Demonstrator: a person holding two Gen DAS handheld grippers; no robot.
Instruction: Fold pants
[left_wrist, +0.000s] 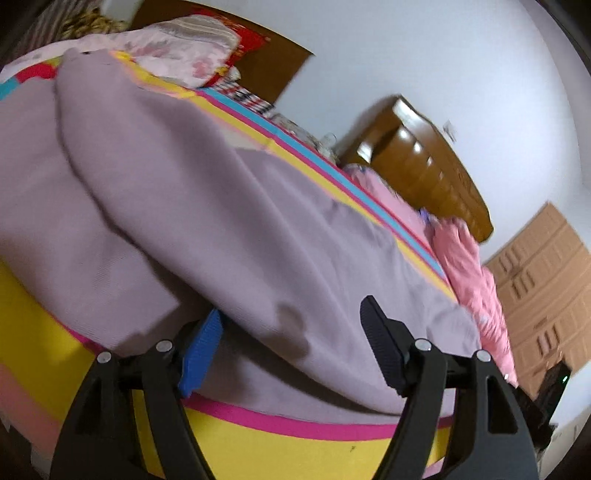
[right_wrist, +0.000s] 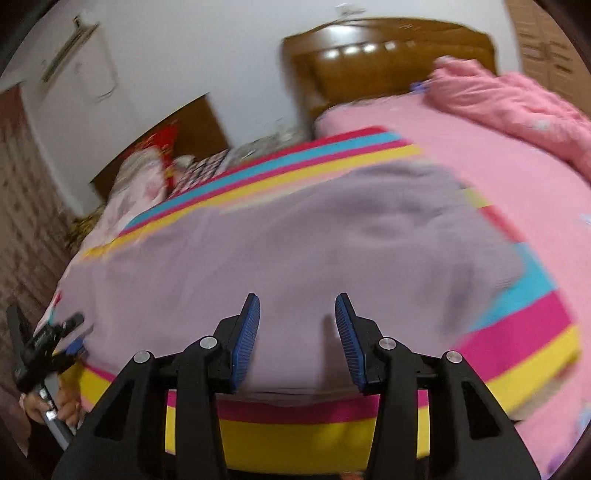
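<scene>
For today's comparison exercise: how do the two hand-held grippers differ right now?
The left hand-held gripper gapes wide, tilted, one finger under the pants. The right hand-held gripper is narrower, level, above the pants. Both are open, holding nothing.

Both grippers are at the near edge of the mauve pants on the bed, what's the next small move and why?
Probably close the left gripper on the near edge of the mauve fabric pants. Its jaws are open with a raised fold of cloth between them, and the right gripper is open too, above flat cloth, so nothing is gripped yet for a fold over the striped mat.
</scene>
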